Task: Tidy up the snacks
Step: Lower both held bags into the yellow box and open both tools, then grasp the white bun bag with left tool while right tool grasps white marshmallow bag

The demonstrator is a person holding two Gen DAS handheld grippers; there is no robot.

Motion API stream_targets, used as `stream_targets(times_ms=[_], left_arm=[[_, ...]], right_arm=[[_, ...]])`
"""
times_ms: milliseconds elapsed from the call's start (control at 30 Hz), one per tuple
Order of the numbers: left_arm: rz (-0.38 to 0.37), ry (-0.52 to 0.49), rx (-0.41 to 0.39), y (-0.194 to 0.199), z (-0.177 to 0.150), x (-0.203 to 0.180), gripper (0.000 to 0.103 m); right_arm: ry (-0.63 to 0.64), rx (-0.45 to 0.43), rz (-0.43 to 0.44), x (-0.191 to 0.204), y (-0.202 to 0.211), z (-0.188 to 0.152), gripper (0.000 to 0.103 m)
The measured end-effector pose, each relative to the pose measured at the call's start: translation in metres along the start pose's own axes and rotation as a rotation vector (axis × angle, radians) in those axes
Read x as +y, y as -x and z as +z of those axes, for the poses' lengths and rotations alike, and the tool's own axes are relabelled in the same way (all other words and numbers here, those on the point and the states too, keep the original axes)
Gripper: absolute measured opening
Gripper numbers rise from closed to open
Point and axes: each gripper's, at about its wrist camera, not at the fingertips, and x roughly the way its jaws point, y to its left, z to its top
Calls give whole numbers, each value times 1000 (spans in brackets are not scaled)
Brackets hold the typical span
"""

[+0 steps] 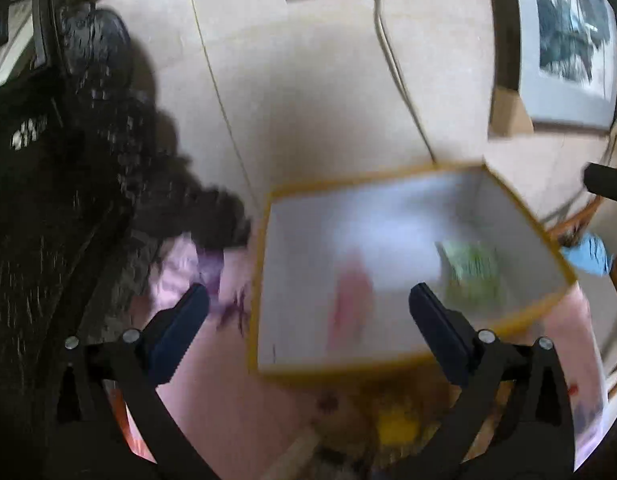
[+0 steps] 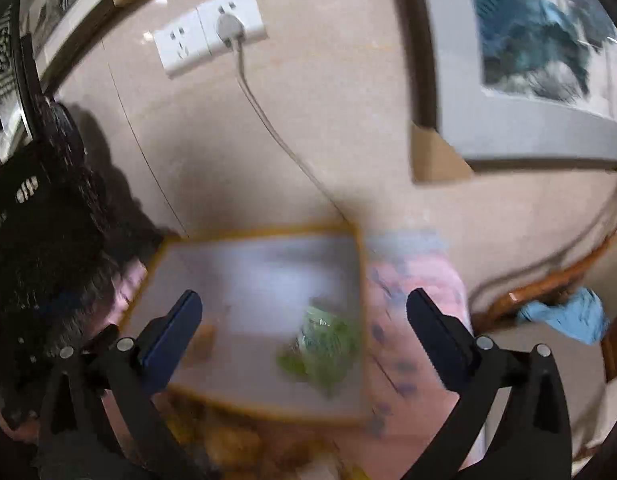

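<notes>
Item, as I read it from both wrist views; both are smeared by motion blur, so fine detail is lost.

Box (image 1: pixel 408 264): open-topped, white inside, yellow-orange rim. It sits on a pink patterned cloth (image 1: pixel 236 392) covering the desk, near the wall. In the left view it lies between and just beyond my claw fingers; in the right view it lies left of centre (image 2: pixel 260 280).

Green snack packet (image 1: pixel 472 272): crinkled, green with pale patches, lying in the right-hand part of the box (image 2: pixel 328 348). Print unreadable.

Pink snack packet (image 1: pixel 348 308): an elongated pink shape on the box floor in the left view, too blurred to describe further. A small tan item (image 2: pixel 204 340) shows in the box in the right view; I cannot tell what it is.

Yellow items (image 1: pixel 396 428): on the cloth in front of the box, indistinct.

Left claw (image 1: pixel 308 300): fingers spread wide, holding nothing.

Right claw (image 2: pixel 304 308): fingers spread wide, holding nothing.

Surroundings: beige wall with white socket (image 2: pixel 208 40) and plugged cable (image 2: pixel 276 136); framed picture (image 2: pixel 540 60) leaning at right; dark fan (image 1: pixel 48 160) at left; blue cloth (image 2: pixel 568 316) on a wooden chair (image 2: pixel 556 276).
</notes>
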Motion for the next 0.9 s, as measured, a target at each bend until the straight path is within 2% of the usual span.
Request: stream_targets(times_ms=[33,167,233,300,367,533,600,733,767,800,833,867,900], left_arm=[[-6,4,23,1,-9,3,101],[-10,-15,126,1,-58,-5,101],[-22,-24,151,-8,-71,-8,101],[-58,-23,201,-23,-79,-13,101],[-83,-6,220,-32,-81,-17,101],[-122,60,271,-54,-82,-22,101],[-127,98,288,-62,-82,-20,101],[-190,183,355,-74,-87,-18,101],[-197,200,369,-77,-89,-18,100],[-186,228,382,-80,-93,-18,97],[-178,242,390,-82,-97,-20,83],[-199,253,385,-82,-98,-21,61],[-244,260,385,-81,-97,-25,49]], right_arm=[[-6,19,-12,-4,5,-15,102],[2,190,-32,-12,6,-89,102],[4,233,-12,-11,1,-122,102],[2,272,5,-10,-6,-140,102],[11,292,23,-5,-14,-152,102],[67,317,-15,7,-32,-158,102],[62,311,-15,7,-35,-161,102],[35,349,-7,2,-45,-169,101],[25,355,0,2,-46,-172,93],[13,361,18,1,-46,-174,77],[-2,373,31,0,-47,-176,70],[-14,376,21,0,-45,-177,66],[-22,375,12,0,-43,-177,62]])
